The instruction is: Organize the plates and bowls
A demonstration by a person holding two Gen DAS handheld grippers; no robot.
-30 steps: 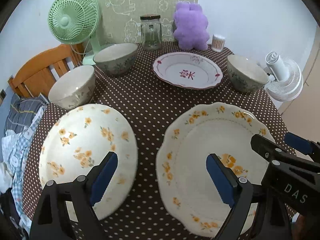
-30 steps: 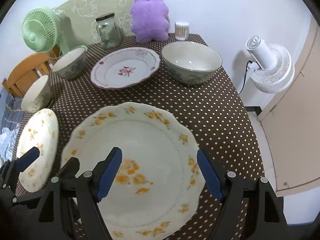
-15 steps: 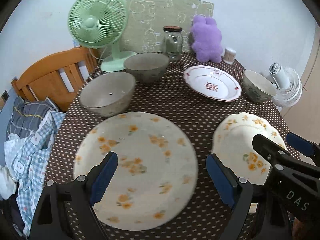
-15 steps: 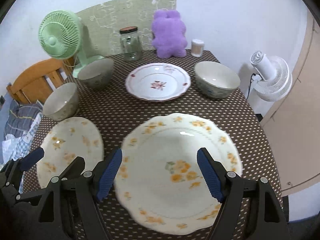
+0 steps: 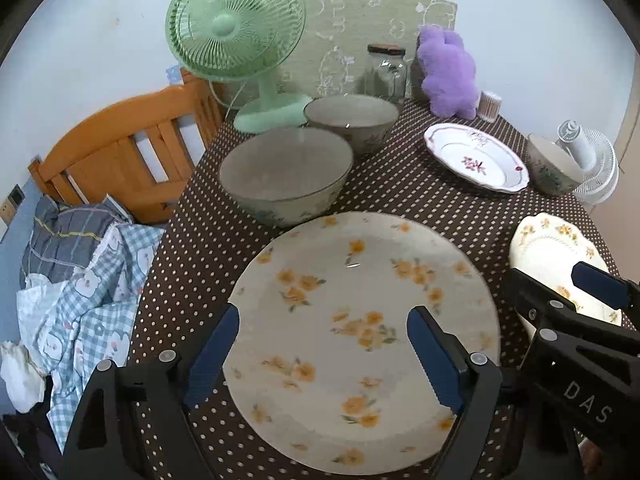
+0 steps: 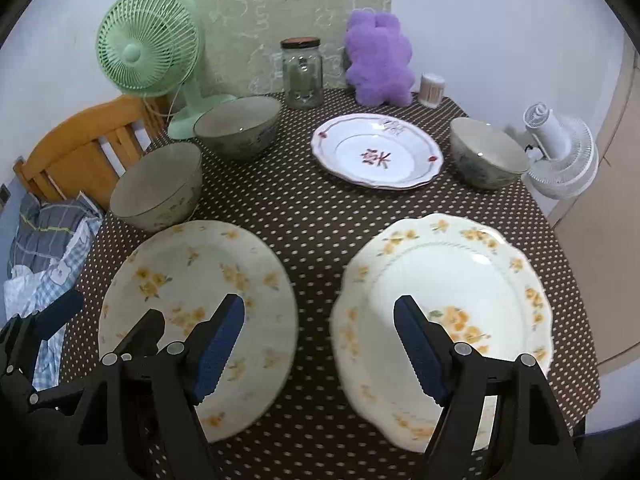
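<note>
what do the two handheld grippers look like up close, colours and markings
Both are matte black plastic clamp-style frames with silver screw heads and ridged dark blue pads on their fingers. The left gripper and right gripper match; white letters "DAS" mark the right one's side. No cables or sleeves show.

- Table (image 6: pixel 304 216) w/ brown dotted cloth.
- 3 bowls: 9, 11, 2 o'clock.
- 3 plates: 7, 5, 1 o'clock.
- Fan, jar, plush toy ~12.

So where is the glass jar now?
In the right wrist view the glass jar stands at the table's far edge by the wall, between the green fan on its left and the purple plush toy on its right.
</note>
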